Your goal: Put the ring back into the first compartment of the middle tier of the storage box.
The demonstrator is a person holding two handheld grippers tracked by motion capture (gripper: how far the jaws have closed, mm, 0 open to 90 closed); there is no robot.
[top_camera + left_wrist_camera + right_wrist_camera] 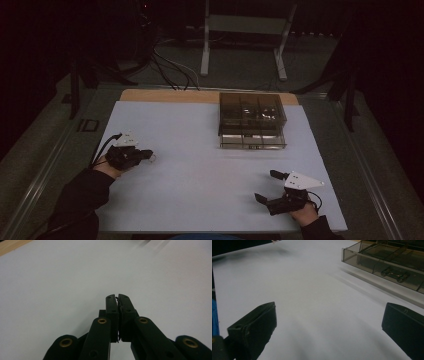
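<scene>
A smoky clear compartment box [252,131] stands at the back of the white table top [200,170], right of centre. Small dark metal parts lie in its cells, and the right gripper view has the box [372,263] at upper right. My left gripper [149,154] rests at the table's left, pointing right. Its jaws are pressed together [117,298] with a thin dark sliver pinched in the seam; what it is I cannot tell. My right gripper [265,185] lies near the front right edge, wide open, with bare table between its fingers [329,322].
A wooden strip [165,95] borders the table's far edge. Beyond it a metal stand [245,35] and cables [170,67] sit on the dark floor. Broad bare white surface lies between the grippers and in front of the box.
</scene>
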